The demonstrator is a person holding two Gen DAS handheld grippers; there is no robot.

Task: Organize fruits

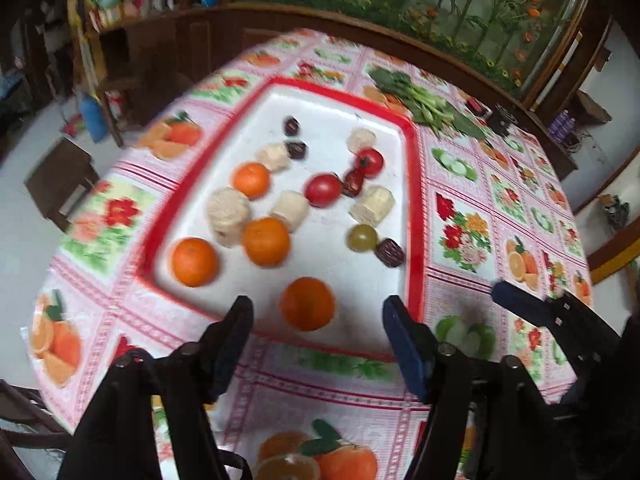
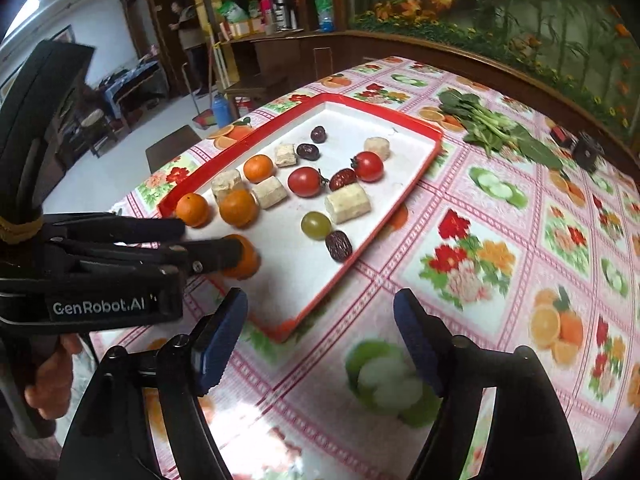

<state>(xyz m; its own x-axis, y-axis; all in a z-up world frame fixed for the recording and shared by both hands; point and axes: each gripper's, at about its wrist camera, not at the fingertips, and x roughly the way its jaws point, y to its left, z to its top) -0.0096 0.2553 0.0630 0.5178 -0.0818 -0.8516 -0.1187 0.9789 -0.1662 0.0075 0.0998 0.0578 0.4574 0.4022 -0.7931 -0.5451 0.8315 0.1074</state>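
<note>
Fruits: oranges (image 1: 307,304), tomatoes (image 1: 323,189), dates, loose on the red-rimmed tray (image 1: 414,200). Left gripper (image 1: 318,322) and right gripper (image 2: 320,320) both wide, empty. Between picks, I judge; next, I close on the nearest orange.

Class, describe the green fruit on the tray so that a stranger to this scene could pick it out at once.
Find the red-rimmed white tray on the flowered tablecloth. Along its edge toward the leafy greens, near the camera end, a small round fruit lies beside a dark wrinkled date. It is the only green fruit there; the other round ones are orange or red.
</note>
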